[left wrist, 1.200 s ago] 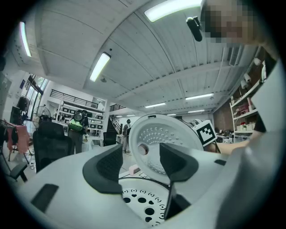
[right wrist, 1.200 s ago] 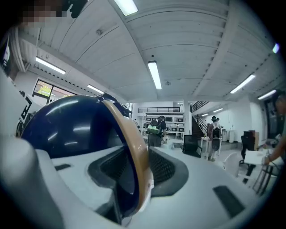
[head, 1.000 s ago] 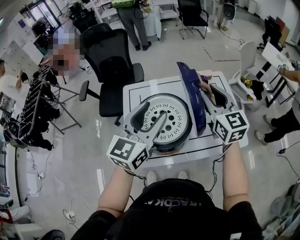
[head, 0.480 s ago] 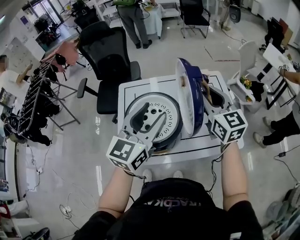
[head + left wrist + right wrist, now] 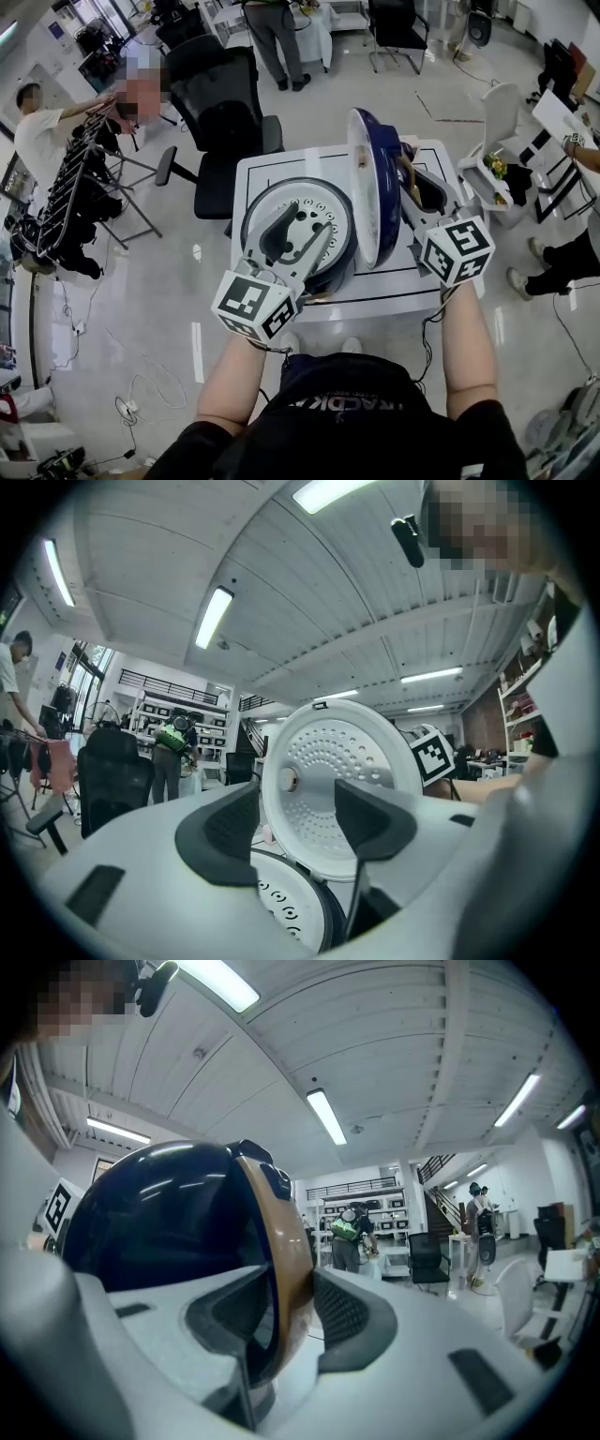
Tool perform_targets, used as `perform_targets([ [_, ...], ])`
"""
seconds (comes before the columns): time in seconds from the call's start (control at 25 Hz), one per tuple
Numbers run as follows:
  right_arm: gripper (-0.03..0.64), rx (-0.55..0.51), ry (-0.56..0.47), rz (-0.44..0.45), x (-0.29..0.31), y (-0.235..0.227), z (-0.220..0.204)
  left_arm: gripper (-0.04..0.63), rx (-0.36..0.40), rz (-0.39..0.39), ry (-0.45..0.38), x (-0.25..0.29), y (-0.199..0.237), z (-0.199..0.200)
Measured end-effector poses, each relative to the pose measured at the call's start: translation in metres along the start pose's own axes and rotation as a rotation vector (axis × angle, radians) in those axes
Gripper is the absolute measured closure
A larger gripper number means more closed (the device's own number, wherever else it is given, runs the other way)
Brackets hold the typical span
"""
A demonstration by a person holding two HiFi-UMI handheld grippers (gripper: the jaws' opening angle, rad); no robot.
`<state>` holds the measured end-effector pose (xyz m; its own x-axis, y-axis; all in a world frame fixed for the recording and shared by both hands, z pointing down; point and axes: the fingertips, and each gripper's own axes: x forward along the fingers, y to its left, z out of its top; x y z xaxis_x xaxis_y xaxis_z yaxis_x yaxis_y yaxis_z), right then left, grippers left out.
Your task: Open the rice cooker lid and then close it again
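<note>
Two jaws of the right gripper [image 5: 291, 1312] are clenched on the tan rim of the glossy dark-blue domed lid [image 5: 372, 187], though the rim partly hides the left pad, so its contact is only probable. That lid stands upright on edge at the right side of the round dark rice cooker body [image 5: 258, 220]. Its white perforated inner plate [image 5: 328, 752] faces left. The cooker sits on a small white square table [image 5: 272, 167] marked with a black line. The left gripper [image 5: 302, 230] hovers over the cooker's open top, jaws released and spread, gripping nothing. A black office chair [image 5: 220, 112] stands just beyond the table's far left corner.
</note>
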<state>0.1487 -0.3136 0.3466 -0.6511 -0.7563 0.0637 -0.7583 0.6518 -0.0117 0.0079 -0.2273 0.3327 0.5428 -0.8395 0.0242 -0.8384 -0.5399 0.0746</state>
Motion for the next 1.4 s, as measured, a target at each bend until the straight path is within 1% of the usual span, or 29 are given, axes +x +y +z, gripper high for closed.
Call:
perform_targets([
  [0.4,0.463,-0.015,0.004,0.044,-0.014,0.005,-0.004,0.344,0.013,0.010,0.003,0.006,-0.014,-0.001],
  [0.88,0.460,-0.025,0.003,0.036,-0.021,0.002,0.000,0.344,0.009,0.009,-0.003,0.009,-0.020,0.000],
  [1.4,0.460,-0.034,0.008,0.027,-0.007,-0.003,0.002,0.344,0.020,0.032,-0.022,0.004,-0.010,0.009],
])
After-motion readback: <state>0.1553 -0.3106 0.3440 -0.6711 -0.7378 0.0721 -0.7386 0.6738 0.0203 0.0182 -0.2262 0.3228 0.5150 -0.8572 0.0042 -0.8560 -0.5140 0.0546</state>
